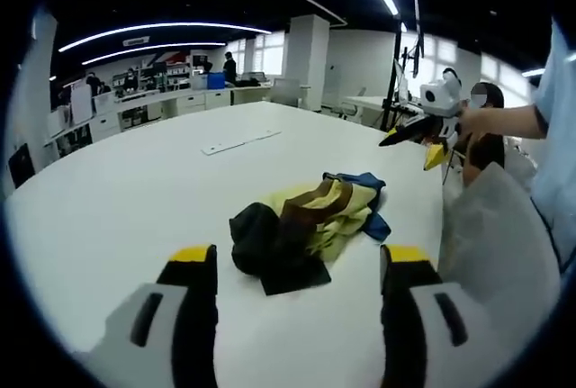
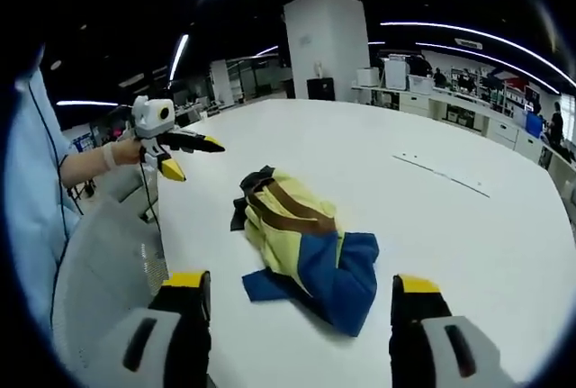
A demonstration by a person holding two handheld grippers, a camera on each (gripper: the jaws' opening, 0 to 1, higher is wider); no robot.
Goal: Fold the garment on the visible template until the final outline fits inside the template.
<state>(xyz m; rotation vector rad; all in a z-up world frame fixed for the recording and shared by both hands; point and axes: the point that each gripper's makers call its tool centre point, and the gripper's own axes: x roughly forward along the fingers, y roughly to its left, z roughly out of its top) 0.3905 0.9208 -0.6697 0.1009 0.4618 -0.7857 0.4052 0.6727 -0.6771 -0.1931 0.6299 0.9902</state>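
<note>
While the garment (image 1: pixel 306 226) lies crumpled in a heap on the white bench (image 1: pixel 135 190), nothing of the folding looks begun, and I cannot make out a template outline around the heap. In the left gripper view the left gripper (image 1: pixel 297 271) sits low just short of the garment, fingers (image 1: pixel 193 266) spread wide and holding nothing; beyond the garment the right gripper (image 1: pixel 423 131) hangs in the air in a person's hand, its yellow-tipped fingers parted and empty. The right gripper view shows the garment's yellow, brown and blue cloth bunched together, black part on the far side. To do this step well, I judge each gripper should pinch a separate edge or corner of the garment, then draw apart to spread it flat before any fold, keeping all cloth on the bench.
</note>
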